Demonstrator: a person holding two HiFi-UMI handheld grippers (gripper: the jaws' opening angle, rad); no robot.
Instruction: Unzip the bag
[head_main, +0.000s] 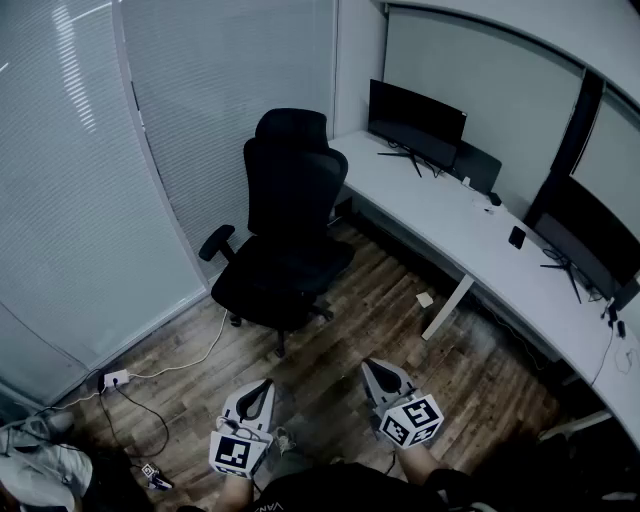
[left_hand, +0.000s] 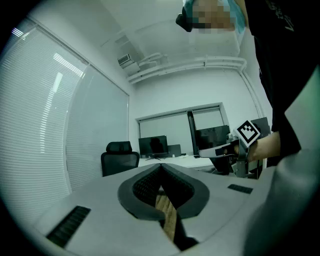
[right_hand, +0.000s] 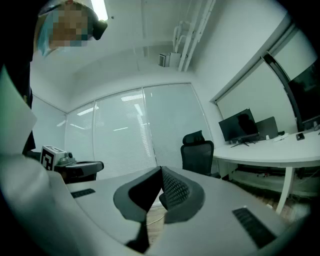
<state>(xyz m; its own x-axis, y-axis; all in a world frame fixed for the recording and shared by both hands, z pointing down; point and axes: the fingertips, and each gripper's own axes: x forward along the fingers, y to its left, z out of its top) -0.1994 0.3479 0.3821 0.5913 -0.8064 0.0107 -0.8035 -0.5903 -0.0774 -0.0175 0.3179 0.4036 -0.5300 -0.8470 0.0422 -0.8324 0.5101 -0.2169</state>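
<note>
Head view: the left hand-held gripper (head_main: 266, 386) and the right hand-held gripper (head_main: 370, 368) hung side by side above the brown wooden floor (head_main: 350, 320), both pointing forward. Ahead, a black high-backed office chair (head_main: 285, 220) stood on the floor, just beside the far end of the long white curved table (head_main: 470, 235), where a black flat monitor (head_main: 415, 120) sat. At the floor's near-left corner lay a pale grey bundle (head_main: 35, 462); whether that was the bag, I couldn't tell.

Left gripper view: its dark ribbed jaws were pressed together, nothing between them, only floor showing below. The right hand-held gripper showed off to the side.

Right gripper view: same story, with the jaws tip to tip and empty, and the chair beyond.
</note>
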